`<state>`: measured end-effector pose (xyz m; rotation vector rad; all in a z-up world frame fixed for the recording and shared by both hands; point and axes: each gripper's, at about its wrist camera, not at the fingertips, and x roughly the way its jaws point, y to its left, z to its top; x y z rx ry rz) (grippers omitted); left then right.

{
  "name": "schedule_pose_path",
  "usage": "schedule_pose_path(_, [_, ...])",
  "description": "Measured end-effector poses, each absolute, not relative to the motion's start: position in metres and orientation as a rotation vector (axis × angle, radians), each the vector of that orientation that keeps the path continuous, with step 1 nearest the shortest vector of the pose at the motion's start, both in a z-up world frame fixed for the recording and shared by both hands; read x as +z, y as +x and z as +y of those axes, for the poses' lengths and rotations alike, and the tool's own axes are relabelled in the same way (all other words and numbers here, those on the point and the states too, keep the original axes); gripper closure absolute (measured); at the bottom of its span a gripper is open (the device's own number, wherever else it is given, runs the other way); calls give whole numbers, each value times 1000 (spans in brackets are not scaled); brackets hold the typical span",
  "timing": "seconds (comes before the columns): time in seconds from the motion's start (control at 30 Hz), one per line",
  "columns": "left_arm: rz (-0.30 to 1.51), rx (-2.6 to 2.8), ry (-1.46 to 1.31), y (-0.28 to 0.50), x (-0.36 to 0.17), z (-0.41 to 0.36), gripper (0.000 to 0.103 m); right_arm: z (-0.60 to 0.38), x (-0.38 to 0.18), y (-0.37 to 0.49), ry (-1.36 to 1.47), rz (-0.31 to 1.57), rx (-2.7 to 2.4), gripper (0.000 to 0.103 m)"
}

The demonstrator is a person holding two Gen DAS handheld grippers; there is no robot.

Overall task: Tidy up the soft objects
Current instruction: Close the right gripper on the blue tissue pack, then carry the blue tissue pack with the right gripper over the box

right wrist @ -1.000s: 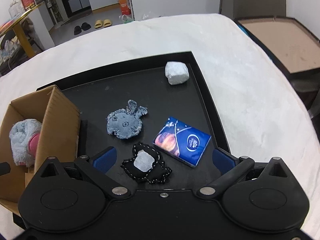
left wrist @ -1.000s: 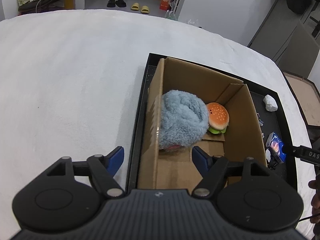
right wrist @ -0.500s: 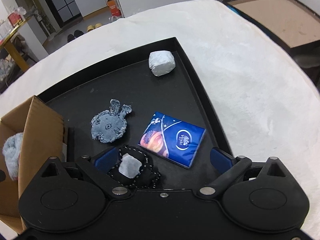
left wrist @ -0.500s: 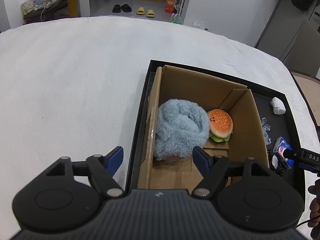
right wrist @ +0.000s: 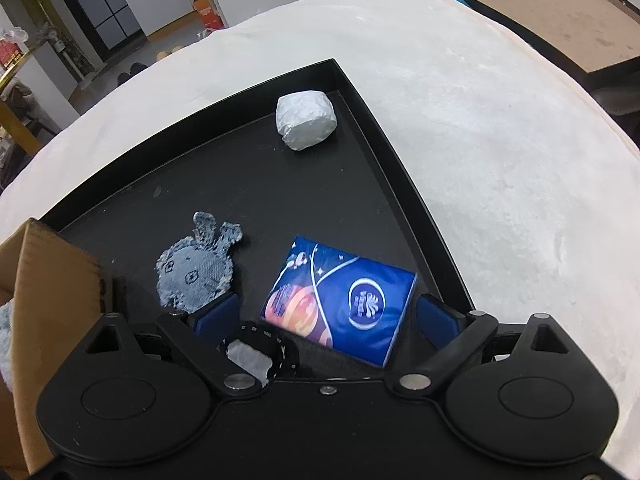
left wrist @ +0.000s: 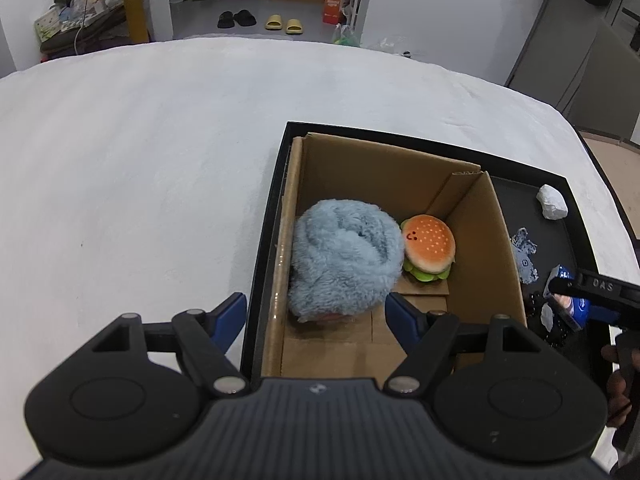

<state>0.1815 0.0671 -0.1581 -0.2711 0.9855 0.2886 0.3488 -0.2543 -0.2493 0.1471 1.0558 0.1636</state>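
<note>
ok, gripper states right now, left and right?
Left gripper: open, empty, above the cardboard box.
Right gripper: open, jaws just been closing, tissue pack between the fingers, not gripped.

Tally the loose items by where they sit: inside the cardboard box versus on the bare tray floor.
In the cardboard box: 2, fluffy blue plush, burger plush.
On the black tray: 4, denim patch, tissue pack, white wrapped lump, black beaded pouch.
Total: 6
</note>
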Motion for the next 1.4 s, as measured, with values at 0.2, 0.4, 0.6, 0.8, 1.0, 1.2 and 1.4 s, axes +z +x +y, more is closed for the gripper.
schedule_pose_path(0.2, [990,279,-272,179,-158,65,28,-249,-254,352,128,1056,146,10])
schedule_pose_path(0.4, [999,260,-284,180,-162,63,28,-252,-251,347,109,1056,100,25])
schedule_pose_path(0.6, [996,243,-311,180,-163,65,28,-256,-240,337,106,1043,102,25])
schedule_pose_path(0.8, [983,236,-340,176,-161,72,28,-251,-221,328,103,1012,119,25])
schedule_pose_path(1.0, [966,229,-357,169,-157,78,28,-236,-199,315,95,965,168,25])
schedule_pose_path(1.2, [952,226,-370,162,-152,84,28,-216,-178,302,75,924,222,25])
schedule_pose_path(1.4, [928,205,-353,155,-145,85,28,-198,-161,291,59,893,262,25])
